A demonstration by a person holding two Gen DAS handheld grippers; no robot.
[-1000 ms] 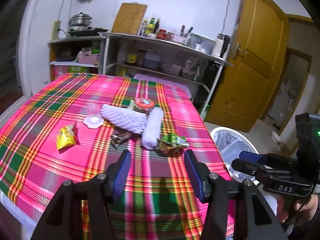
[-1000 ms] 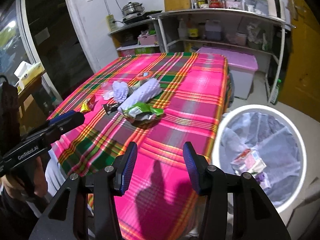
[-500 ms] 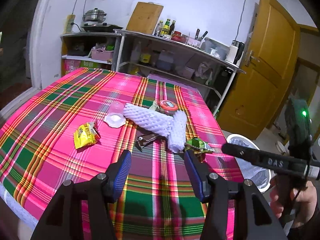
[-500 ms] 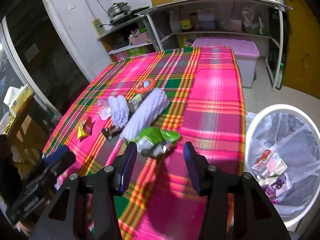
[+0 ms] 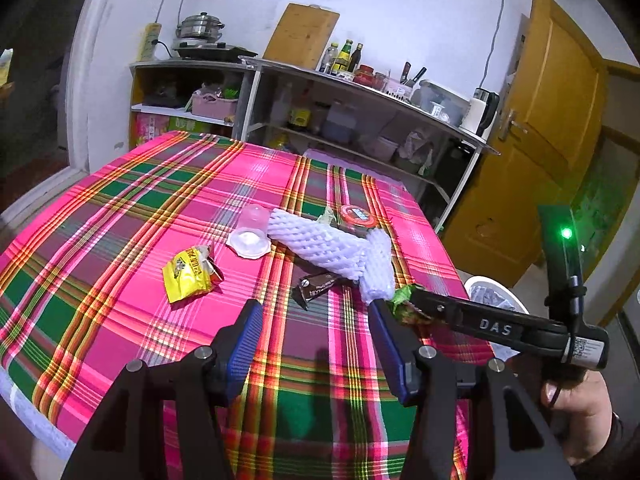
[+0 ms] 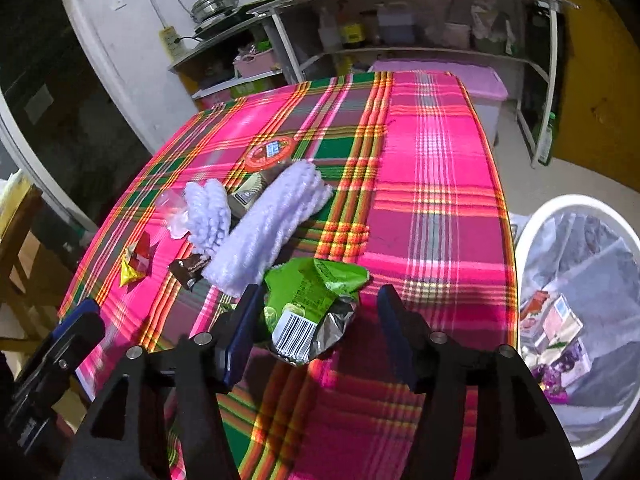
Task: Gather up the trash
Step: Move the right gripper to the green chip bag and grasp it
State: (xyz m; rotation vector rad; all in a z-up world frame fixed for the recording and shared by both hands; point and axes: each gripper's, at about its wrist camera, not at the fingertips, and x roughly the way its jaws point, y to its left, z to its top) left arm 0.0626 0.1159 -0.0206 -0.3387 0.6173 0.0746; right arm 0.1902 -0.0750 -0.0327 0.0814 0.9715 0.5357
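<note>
The right gripper [image 6: 316,332] is held spread wide, with the green snack bag [image 6: 310,312] lying between its fingers on the table [image 6: 432,184]; whether the blue pads [image 6: 240,336] touch the bag cannot be told. The left gripper [image 5: 316,352] is likewise spread, hovering over bare cloth and holding nothing.

In the right wrist view, the bag is shown crumpled, its silver lining folded outward and a barcode panel facing up. The white bin [image 6: 576,216], lined with plastic and holding several packets, is seen beside the table's right edge. In the left wrist view, only a green corner of the bag [image 5: 402,298] is visible, the rest being hidden by the right gripper [image 5: 416,300].

Just beyond the bag, two white foam sleeves [image 6: 272,224] are laid across each other, with a brown wrapper [image 5: 320,286], a yellow packet [image 5: 188,274], a clear cup [image 5: 250,232] and a red lid [image 5: 356,216] near them.
</note>
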